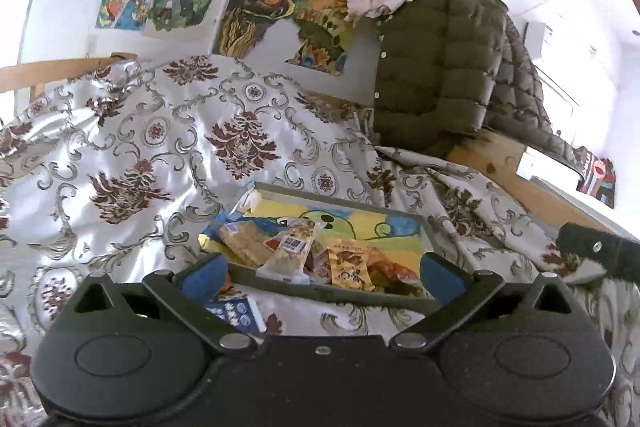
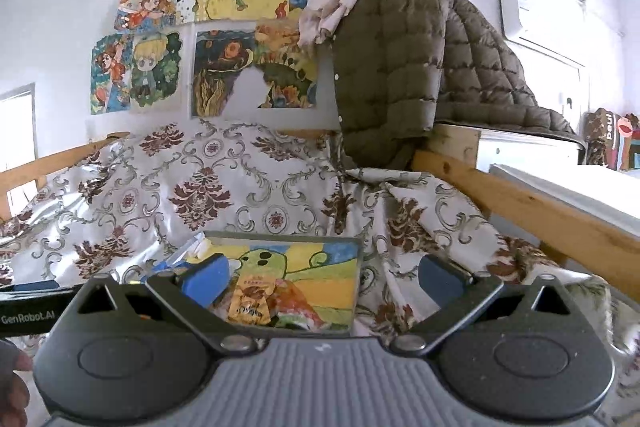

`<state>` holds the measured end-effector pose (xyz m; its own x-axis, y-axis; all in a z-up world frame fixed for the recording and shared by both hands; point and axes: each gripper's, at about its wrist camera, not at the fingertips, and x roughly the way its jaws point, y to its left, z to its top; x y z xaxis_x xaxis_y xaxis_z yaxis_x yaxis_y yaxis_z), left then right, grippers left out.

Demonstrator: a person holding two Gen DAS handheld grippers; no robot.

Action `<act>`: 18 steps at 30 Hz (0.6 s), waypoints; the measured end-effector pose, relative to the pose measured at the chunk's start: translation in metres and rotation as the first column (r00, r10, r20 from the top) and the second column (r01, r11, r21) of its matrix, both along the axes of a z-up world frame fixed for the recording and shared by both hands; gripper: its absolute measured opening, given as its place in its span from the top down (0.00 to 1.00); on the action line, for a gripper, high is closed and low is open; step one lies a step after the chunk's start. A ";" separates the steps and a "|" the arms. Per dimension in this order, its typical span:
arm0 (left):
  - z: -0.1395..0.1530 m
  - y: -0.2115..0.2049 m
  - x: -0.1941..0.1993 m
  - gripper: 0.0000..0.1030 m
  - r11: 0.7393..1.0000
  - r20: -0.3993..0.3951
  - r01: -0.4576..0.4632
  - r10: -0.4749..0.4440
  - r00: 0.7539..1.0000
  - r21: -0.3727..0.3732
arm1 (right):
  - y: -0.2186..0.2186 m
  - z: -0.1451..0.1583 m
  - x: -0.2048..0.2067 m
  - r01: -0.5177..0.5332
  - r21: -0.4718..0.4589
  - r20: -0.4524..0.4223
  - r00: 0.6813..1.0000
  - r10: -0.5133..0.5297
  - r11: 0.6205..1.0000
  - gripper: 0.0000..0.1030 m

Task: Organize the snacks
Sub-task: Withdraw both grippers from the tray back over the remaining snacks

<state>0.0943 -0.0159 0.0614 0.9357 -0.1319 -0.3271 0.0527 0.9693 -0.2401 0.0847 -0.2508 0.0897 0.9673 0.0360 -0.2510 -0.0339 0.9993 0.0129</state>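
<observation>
A shallow tray (image 1: 332,293) with a painted cartoon bottom lies on the patterned bedspread. In it are several snack packets: a pale cracker packet (image 1: 244,243), a clear packet with a barcode label (image 1: 292,251) and an orange-gold packet (image 1: 348,265). A blue-and-white packet (image 1: 236,315) lies on the cloth in front of the tray. My left gripper (image 1: 320,275) is open and empty, just before the tray's near rim. My right gripper (image 2: 324,277) is open and empty over the tray (image 2: 358,291), with the orange-gold packet (image 2: 250,301) between its fingers' line of sight.
The floral bedspread (image 1: 160,155) is rumpled around the tray. A dark green puffer jacket (image 1: 436,67) hangs at the back right over a wooden bed rail (image 2: 532,203). Paintings (image 2: 224,39) cover the wall. The right gripper's body (image 1: 600,255) shows at the left view's right edge.
</observation>
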 end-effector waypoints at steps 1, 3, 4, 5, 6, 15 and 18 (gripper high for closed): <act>0.000 0.002 -0.006 0.01 1.000 0.001 -0.002 0.002 1.000 0.005 | 0.000 0.001 -0.009 0.012 0.005 0.004 1.000 -0.012 1.000 0.00; -0.002 0.005 -0.016 0.01 1.000 -0.005 -0.003 0.003 1.000 0.020 | -0.002 0.003 -0.023 0.023 0.019 0.008 1.000 -0.023 1.000 0.00; -0.003 0.007 -0.021 0.01 0.999 -0.013 -0.006 0.006 1.000 0.032 | -0.002 0.003 -0.030 0.029 0.027 0.009 1.000 -0.029 0.999 0.00; -0.004 0.010 -0.025 0.01 0.999 -0.019 -0.008 0.009 1.000 0.039 | -0.002 0.004 -0.036 0.032 0.030 0.011 0.999 -0.033 0.999 0.00; -0.005 0.013 -0.029 0.01 0.999 -0.027 -0.005 0.006 1.000 0.042 | -0.001 0.005 -0.043 0.039 0.030 0.014 0.999 -0.039 0.999 0.00; -0.008 0.035 -0.058 0.01 0.994 -0.055 0.047 -0.041 0.998 0.103 | 0.015 -0.004 -0.085 0.068 0.010 -0.023 0.997 -0.068 0.998 0.00; -0.010 0.045 -0.066 0.01 0.992 -0.062 0.051 -0.045 0.997 0.114 | 0.024 -0.011 -0.096 0.059 0.014 -0.045 0.997 -0.058 0.998 0.00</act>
<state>0.0279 0.0288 0.0513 0.9077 -0.1342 -0.3977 0.0888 0.9875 -0.1305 -0.0115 -0.2264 0.0789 0.9558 -0.0163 -0.2934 0.0257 0.9993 0.0281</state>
